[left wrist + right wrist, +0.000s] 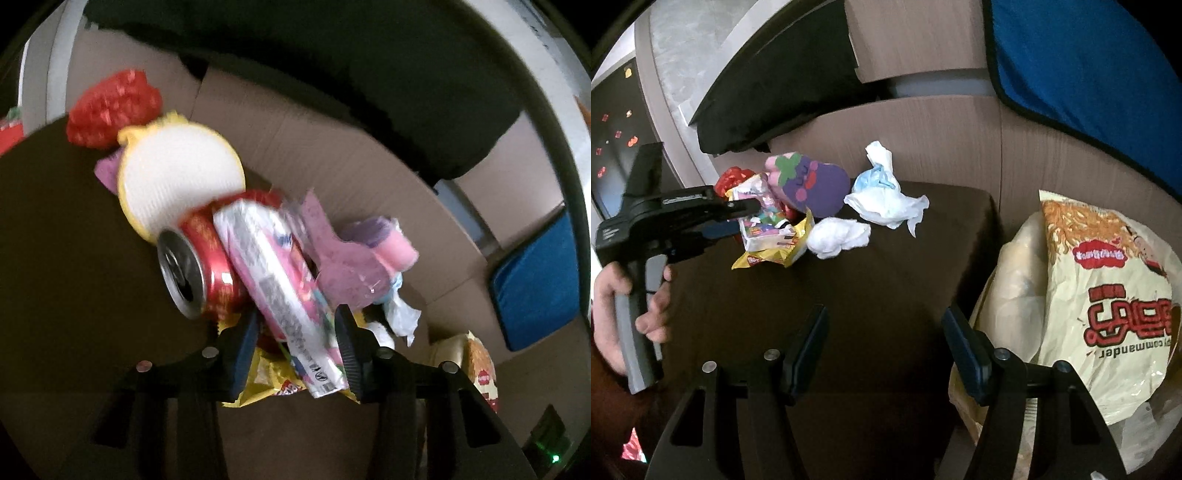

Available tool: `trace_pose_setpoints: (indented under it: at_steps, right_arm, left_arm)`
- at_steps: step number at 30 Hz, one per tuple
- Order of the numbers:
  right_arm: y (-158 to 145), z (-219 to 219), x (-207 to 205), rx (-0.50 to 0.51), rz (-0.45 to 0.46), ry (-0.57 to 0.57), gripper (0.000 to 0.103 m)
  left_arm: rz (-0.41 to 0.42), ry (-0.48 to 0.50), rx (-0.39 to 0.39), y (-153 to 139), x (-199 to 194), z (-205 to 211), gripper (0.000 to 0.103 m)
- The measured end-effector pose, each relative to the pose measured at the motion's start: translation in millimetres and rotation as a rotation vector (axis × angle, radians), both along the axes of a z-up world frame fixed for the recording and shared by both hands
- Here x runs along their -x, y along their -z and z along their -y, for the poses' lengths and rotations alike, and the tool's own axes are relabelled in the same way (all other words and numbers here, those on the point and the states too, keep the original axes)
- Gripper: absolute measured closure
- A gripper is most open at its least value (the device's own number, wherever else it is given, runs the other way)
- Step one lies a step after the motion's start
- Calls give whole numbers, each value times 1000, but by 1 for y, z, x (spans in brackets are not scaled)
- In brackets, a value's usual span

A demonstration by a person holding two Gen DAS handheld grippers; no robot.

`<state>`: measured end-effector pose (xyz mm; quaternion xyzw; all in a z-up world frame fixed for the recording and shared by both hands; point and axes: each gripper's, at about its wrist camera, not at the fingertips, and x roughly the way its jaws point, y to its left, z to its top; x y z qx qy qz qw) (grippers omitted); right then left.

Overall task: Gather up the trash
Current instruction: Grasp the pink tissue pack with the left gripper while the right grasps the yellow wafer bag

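Dark table (879, 295) | pink carton (280, 295) hides yellow wrapper (266, 384)

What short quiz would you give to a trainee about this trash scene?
1. True or false: the right hand-held gripper is open and empty.
2. What lies between the fingers of the left hand-held gripper? A. red can B. pink carton C. blue cushion
3. Fill in: the crumpled tissues lie on the dark ____.
Key: 1 true; 2 B; 3 table.
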<state>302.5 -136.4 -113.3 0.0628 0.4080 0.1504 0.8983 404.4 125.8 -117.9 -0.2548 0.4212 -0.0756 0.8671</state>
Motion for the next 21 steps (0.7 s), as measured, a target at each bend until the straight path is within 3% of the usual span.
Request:
trace_pose_setpoints:
  at_steps: [4,12,17,21]
  right_arm:
    - [-1,-5,0,-2,-2,-15,41]
    - [-20,-46,-9,9,42,-134,41]
    - [-28,-90,-18,-22,29,-266,41]
    - [-28,-132,-16,9,33,-352,41]
  left_arm:
    - [8,26,10,1,8,-6,77]
    - [86,111,-195,-26,91,-48,80]
    - [55,119,-158,-24,125,-87,80]
    - [75,56,-153,-23,137,-113,77]
